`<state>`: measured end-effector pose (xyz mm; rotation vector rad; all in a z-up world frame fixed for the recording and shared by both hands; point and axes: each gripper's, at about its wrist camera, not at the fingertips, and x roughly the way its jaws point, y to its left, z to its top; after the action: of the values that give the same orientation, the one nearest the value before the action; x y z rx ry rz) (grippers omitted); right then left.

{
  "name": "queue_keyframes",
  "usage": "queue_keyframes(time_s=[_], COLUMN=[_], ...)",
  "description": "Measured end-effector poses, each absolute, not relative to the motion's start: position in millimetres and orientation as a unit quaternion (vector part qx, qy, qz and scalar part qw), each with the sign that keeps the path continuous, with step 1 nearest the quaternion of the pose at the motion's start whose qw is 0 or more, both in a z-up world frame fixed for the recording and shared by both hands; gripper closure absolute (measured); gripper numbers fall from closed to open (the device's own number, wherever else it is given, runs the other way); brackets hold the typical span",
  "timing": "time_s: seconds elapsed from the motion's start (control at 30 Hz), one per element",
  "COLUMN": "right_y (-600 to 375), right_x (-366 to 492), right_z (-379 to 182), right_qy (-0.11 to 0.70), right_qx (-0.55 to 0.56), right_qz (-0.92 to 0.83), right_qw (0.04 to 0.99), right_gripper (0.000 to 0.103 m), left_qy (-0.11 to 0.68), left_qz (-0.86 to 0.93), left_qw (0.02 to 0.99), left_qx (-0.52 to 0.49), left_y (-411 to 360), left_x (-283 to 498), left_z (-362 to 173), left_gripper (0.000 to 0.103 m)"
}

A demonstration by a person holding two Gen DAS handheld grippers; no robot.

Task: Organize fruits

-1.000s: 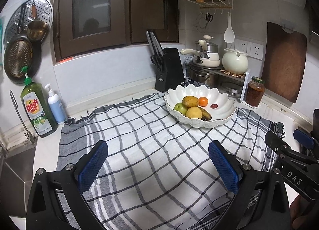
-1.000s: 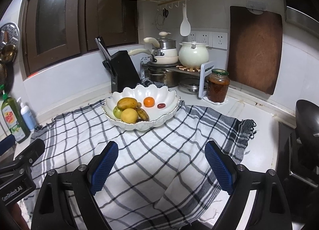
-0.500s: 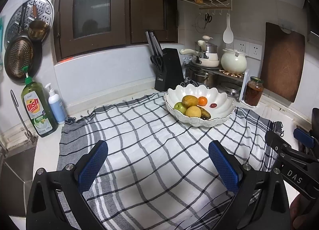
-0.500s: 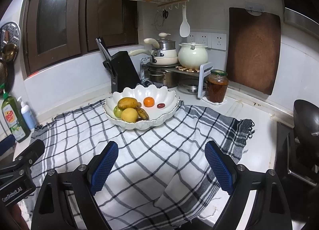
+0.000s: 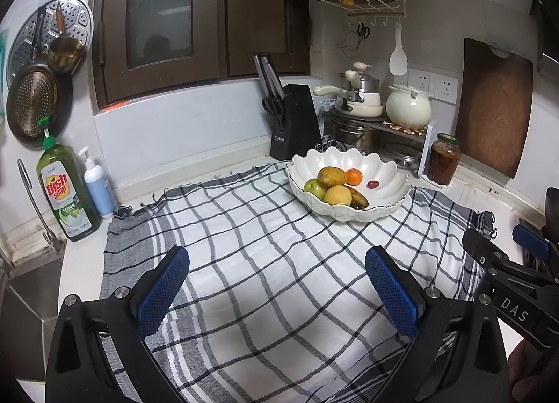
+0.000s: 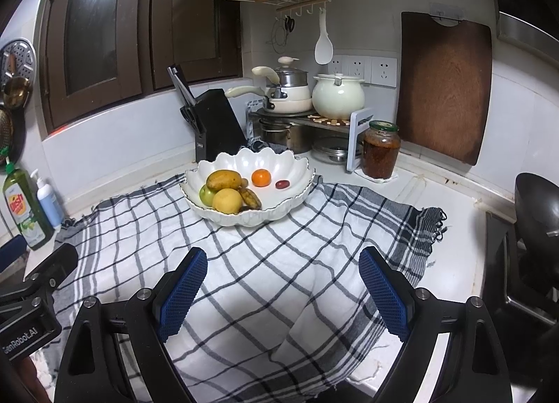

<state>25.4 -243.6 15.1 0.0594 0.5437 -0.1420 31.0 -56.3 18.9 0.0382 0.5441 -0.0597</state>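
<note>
banana (image 6: 249, 197) long axis runs front-right in bowl (image 6: 279, 167) | mango (image 6: 223, 180) lies crosswise

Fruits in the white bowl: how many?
6: mango, green apple, yellow fruit, banana, orange, small red fruit. More may hide underneath.

soap bottle (image 5: 68, 193): "Dish soap LEMON" | right gripper (image 5: 517, 312): "DAS" (partial) | left gripper (image 6: 21, 336): "GenRobot.AI"

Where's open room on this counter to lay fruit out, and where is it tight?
The checked cloth is bare between the white bowl and both open grippers, left and right. Bare counter runs right of the cloth's fringe. It is crowded behind the bowl: knife block, pot rack, jar.
</note>
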Motion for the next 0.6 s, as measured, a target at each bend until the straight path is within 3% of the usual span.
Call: queue_keyframes(time_s=[0.6], right_y=[-242.0], right_x=[23.4], right_z=[13.3], right_qy=[0.27], right_qx=[0.031], right_qz=[-0.068], right_qw=[0.96], right_gripper=[0.014], left_qy=[0.273], left_qz=[-0.039], left_qw=[0.961], left_qx=[0.014], left_y=[-56.5], left_x=[30.9], left_z=[19.3], left_gripper=[0.0])
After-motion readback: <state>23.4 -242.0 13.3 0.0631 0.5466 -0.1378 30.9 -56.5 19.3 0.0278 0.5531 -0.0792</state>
